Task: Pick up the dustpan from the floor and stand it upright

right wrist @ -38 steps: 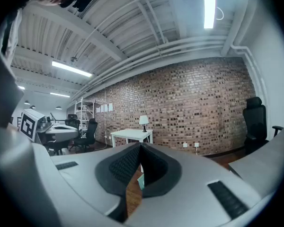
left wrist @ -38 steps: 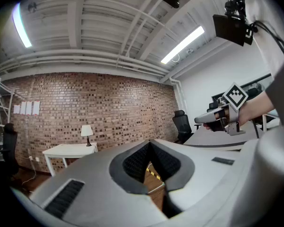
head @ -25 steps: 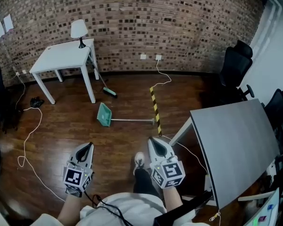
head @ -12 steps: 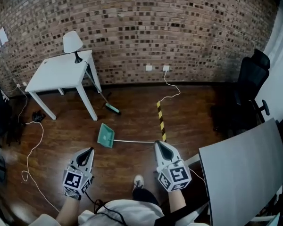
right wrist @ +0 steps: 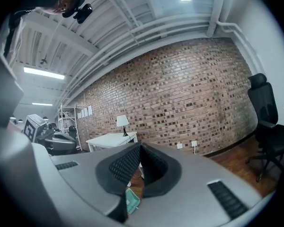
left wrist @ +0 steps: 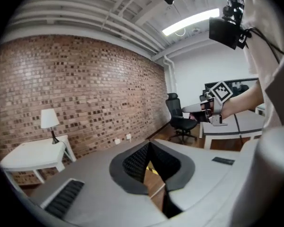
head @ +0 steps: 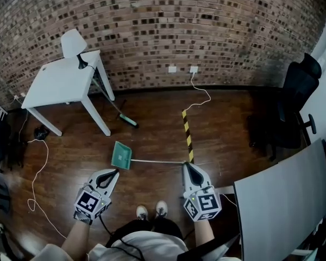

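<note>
A: Target position?

B: Teal plastic dustpan [head: 121, 155] with a long, thin metal handle [head: 157, 161]. It lies flat on the dark wooden floor [head: 152, 129], a little left of centre in the head view. The pan head is at the left end. The handle runs almost level across the frame to the right and ends by the foot of the yellow-and-black striped tape [head: 187, 135].

A: Grippers?

B: Both low in the frame, jaws together, nothing between them. The left gripper [head: 114, 172] has its tip just below the pan head in the picture. The right gripper [head: 189, 166] has its tip just beside the handle's free end. No contact that I can make out, and both look held clear of the floor.

A: Which is nearer?

B: Each is nearest its own end. The long axis runs across the two tips, not away from them. The right gripper view shows a corner of the teal pan low and left, under the closed jaws.

A: Next move?

B: My judgement is that the jaws must part first. The right is best placed to take the handle end, since raising that end stands the dustpan on its pan. The left could steady the pan head.
</note>
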{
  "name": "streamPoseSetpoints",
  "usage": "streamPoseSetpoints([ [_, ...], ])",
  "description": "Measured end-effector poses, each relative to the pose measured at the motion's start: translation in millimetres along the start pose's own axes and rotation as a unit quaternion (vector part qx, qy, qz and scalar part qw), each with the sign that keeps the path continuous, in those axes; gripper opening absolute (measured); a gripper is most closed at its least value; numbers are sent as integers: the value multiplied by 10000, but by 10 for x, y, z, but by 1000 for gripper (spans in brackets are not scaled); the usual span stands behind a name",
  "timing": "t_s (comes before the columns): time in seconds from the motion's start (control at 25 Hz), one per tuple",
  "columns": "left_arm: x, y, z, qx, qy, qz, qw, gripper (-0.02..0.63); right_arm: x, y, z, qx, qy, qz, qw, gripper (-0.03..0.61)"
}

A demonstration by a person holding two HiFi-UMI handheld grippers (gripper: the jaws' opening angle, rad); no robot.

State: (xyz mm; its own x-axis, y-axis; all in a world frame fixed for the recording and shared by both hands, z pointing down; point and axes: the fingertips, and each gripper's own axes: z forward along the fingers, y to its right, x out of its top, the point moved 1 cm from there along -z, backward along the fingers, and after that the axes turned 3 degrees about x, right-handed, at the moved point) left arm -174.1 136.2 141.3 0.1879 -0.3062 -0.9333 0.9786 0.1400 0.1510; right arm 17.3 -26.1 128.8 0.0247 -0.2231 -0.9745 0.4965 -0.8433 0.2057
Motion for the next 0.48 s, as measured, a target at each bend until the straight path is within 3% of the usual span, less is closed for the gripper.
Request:
streamPoseSetpoints([
  [0.12, -163, 25, 210, -711, -100, 64, 9974, 8, -107, 33, 77, -122, -83, -50, 9999, -5],
  [0.2, -255, -23, 380, -991, -81, 86, 9950, 12, -212, 71, 150, -87, -151, -87, 9998, 15],
  [0.36, -589, -133, 814, -1386, -116, 29, 9903, 79, -474, 115, 289, 47, -269, -235, 9994, 18],
  [0.48, -952, -36, 1214, -1901, -607, 391, 9791, 121, -768, 132, 391, 175, -458, -120, 9987, 132],
])
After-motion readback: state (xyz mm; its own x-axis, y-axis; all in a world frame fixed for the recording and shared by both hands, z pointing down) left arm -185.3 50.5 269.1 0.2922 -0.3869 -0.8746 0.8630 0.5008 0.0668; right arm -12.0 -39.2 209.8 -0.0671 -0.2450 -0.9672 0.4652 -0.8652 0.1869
